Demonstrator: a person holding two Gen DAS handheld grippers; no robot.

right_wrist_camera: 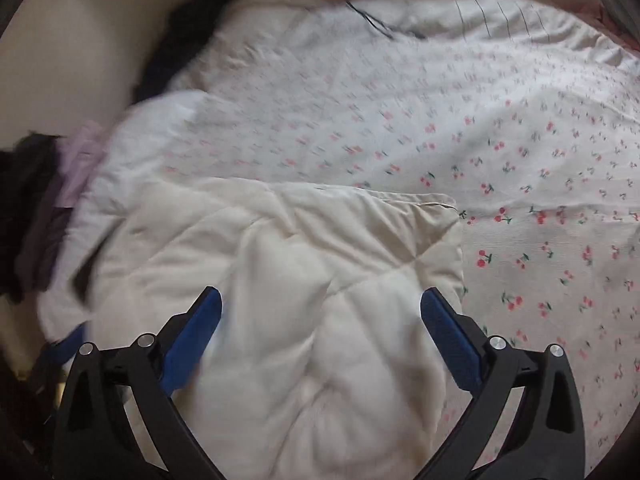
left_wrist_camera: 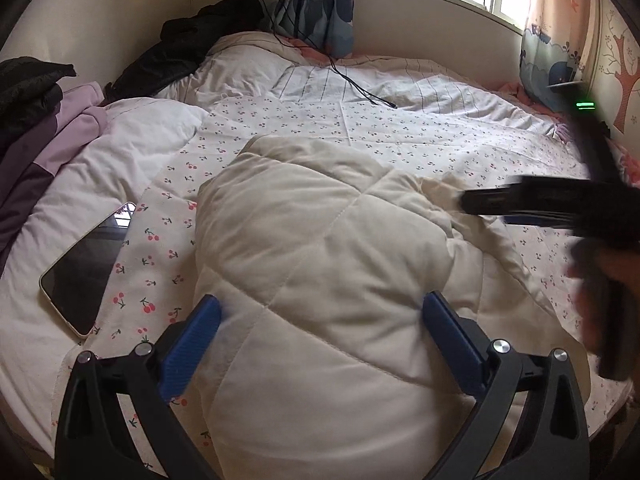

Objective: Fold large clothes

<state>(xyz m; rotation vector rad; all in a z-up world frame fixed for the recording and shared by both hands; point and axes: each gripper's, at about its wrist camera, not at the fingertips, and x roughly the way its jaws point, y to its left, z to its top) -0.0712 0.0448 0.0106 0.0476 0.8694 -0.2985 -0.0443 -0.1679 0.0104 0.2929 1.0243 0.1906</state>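
1. Lying near the bed's (left_wrist_camera: 460, 128) left edge, a phone (left_wrist_camera: 86, 268) sits just beside the cream quilted garment (left_wrist_camera: 320, 264); a sweep of padding could, I judge, knock it off.
2. The left hand-held gripper (left_wrist_camera: 320, 328) hangs released, blue fingers (left_wrist_camera: 192, 344) spread either side of the garment's near end, gripping nothing.
3. The garment lies bunched on the cherry-print sheet (right_wrist_camera: 540, 240) at the bed's near edge; its bulk may spring open if pinched too shallowly.
4. The right hand-held gripper (right_wrist_camera: 320, 320) is also spread wide and empty over the garment's right part, blurred, so a hasty bite could catch the sheet too.
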